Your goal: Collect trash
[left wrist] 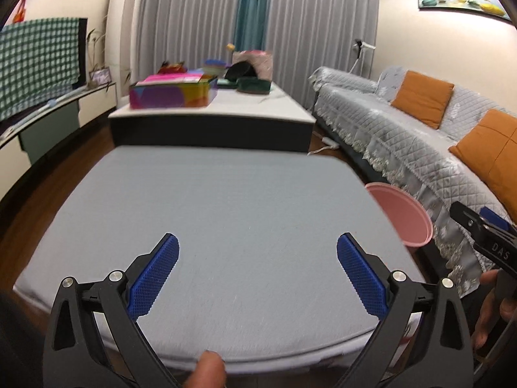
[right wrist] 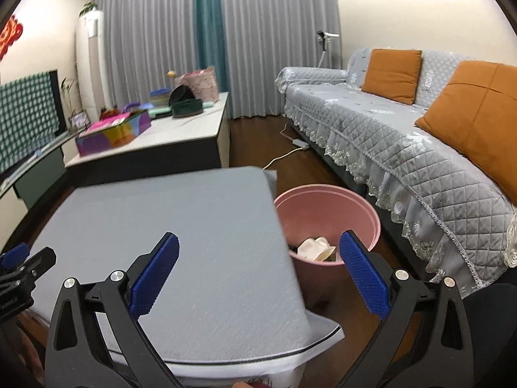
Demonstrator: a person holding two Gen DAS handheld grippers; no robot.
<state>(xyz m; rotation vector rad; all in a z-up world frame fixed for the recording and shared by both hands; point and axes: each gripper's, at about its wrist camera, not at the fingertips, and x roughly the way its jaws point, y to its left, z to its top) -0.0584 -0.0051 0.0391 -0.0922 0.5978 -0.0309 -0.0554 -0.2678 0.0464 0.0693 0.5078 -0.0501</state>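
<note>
A pink bin [right wrist: 326, 213] stands on the floor right of the grey table [right wrist: 168, 226]. Pale crumpled trash [right wrist: 315, 247] lies inside it. In the left wrist view the pink bin [left wrist: 404, 216] shows past the grey table's [left wrist: 226, 213] right edge. My left gripper [left wrist: 257, 274] is open and empty above the table's near part. My right gripper [right wrist: 258, 274] is open and empty over the table's right edge, with its right finger in front of the bin. The right gripper also shows at the right edge of the left wrist view [left wrist: 484, 236].
A grey quilted sofa [right wrist: 404, 135] with orange cushions [right wrist: 391, 74] runs along the right. A white coffee table [right wrist: 181, 135] behind the grey table carries a colourful box [right wrist: 113, 132] and other items. A white power strip and cable [right wrist: 299, 144] lie on the wooden floor.
</note>
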